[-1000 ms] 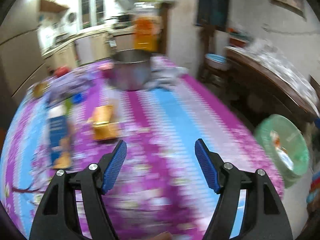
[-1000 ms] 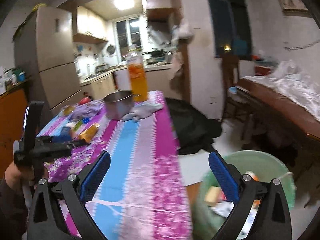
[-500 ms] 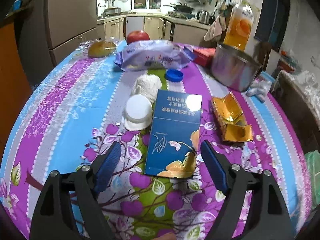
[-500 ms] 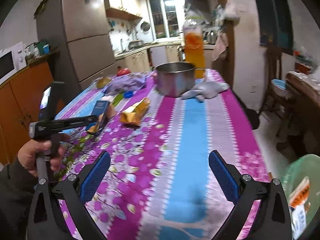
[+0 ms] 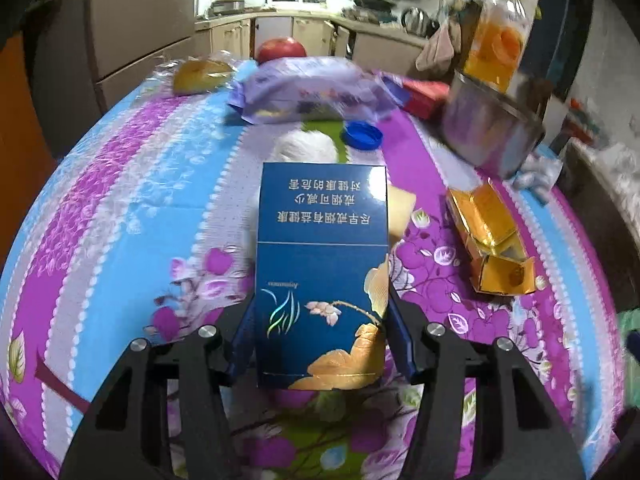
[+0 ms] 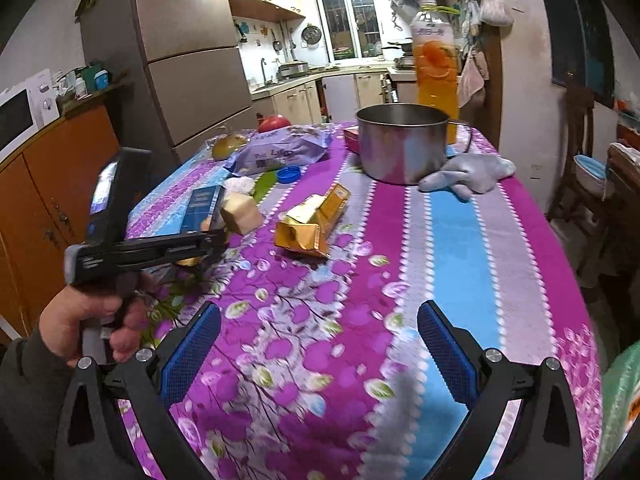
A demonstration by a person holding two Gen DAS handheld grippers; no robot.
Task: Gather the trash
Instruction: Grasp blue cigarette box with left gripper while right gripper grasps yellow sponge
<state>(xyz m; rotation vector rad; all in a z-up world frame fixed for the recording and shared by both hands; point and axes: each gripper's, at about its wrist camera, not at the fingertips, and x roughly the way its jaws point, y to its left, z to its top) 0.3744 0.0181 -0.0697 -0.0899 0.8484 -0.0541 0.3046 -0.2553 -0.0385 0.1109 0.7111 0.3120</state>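
Note:
My left gripper [image 5: 322,328] is shut on a blue cigarette box [image 5: 322,264] and holds it just above the flowered tablecloth [image 5: 120,200]. The box also shows in the right wrist view [image 6: 204,208], tilted up in the left gripper [image 6: 200,248]. A torn gold carton [image 5: 490,240] lies to its right, also in the right wrist view [image 6: 312,220]. A crumpled white tissue [image 5: 306,148], a blue bottle cap [image 5: 362,135] and a pale lump [image 6: 240,212] lie behind the box. My right gripper [image 6: 318,348] is open and empty over the near table.
A steel pot [image 6: 402,140], an orange drink bottle [image 6: 436,68], a purple snack bag [image 6: 276,152], a red box [image 5: 424,94], an apple [image 5: 280,49] and a grey cloth [image 6: 468,174] stand at the far end. A green bin [image 6: 620,400] is at the lower right.
My left gripper moved forward and closed on the blue box, lifting it. My right gripper swung left from the bin toward the table and stayed open.

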